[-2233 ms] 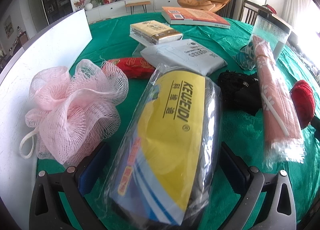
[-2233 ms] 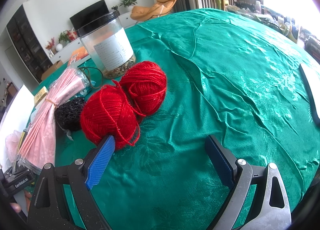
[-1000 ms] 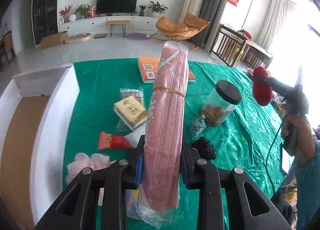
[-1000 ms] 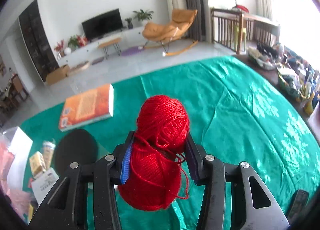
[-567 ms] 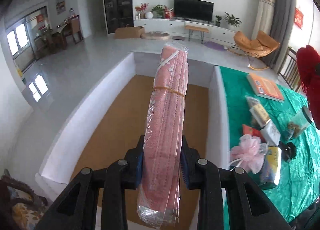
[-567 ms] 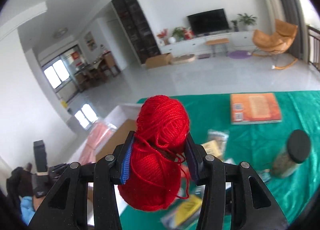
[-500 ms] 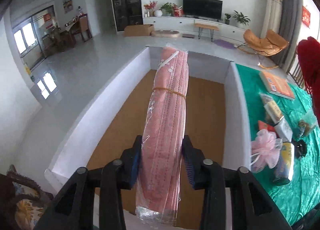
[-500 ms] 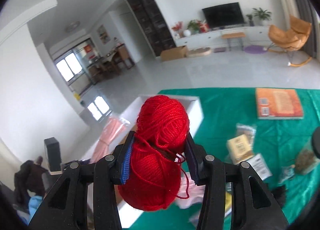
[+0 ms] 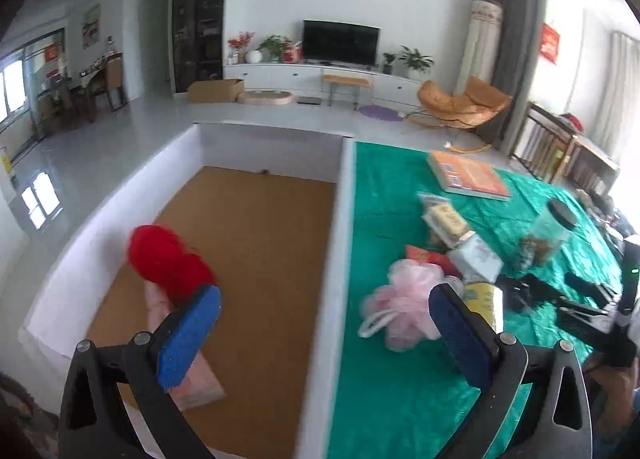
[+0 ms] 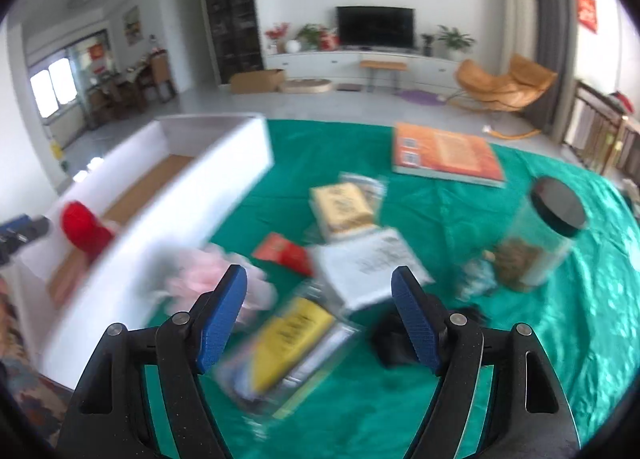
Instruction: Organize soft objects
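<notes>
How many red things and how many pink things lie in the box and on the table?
Red: 2 (yarn bundle, packet)
Pink: 2 (wrapped pack, mesh pouf)
Total: 4

Our left gripper (image 9: 325, 333) points obliquely downward, its jaws opening with nothing gripped between the blue pads (image 9: 188, 337). Our right gripper (image 10: 319, 319), likewise tilted downward, has jaws opening and pads (image 10: 221, 318) clear of any object.
</notes>
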A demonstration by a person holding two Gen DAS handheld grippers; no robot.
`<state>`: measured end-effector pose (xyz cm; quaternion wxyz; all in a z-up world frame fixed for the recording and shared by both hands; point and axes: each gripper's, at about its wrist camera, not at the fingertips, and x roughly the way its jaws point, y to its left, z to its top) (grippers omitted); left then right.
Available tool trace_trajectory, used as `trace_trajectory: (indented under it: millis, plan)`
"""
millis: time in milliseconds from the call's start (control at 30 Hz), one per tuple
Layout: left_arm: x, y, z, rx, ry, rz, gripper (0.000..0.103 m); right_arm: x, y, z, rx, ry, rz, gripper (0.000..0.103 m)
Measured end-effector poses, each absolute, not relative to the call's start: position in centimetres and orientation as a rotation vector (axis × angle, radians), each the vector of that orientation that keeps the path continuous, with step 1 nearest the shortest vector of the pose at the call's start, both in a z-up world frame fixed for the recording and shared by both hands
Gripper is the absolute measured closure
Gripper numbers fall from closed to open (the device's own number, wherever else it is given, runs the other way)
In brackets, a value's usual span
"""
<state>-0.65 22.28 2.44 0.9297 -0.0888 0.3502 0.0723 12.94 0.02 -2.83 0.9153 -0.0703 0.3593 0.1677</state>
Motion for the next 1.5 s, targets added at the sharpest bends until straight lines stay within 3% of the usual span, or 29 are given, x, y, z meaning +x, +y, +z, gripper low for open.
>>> trace_trajectory:
  millis: [200, 367, 500, 733, 1500]
  plan:
    - [1.6, 8.6, -3.5, -0.110, 0.898, -0.147, 0.000, 14.2, -11.1, -8.3, -0.084, 0.806, -0.001, 0.025]
    - [2.5, 2.9, -8.1, 0.020, 0.959, -0.153, 0.000, 13.8, -14.0, -9.3, -0.071, 0.826, -0.065, 0.025]
    - [4.3, 3.5, -9.4, 0.030, 0.970, -0.110, 0.000, 13.9, -14.4, -9.4, -0.057, 0.872, -0.067, 0.025]
    - [6.4, 5.0, -11.3, 0.020, 0.957, -0.052, 0.000, 13.5, -15.6, -10.3, 0.046, 0.903, -0.055, 0.016]
    - [6.4, 5.0, -11.4, 0.019, 0.939, -0.050, 0.000, 13.3, -15.3, -10.0, 0.048, 0.907, -0.054, 0.013]
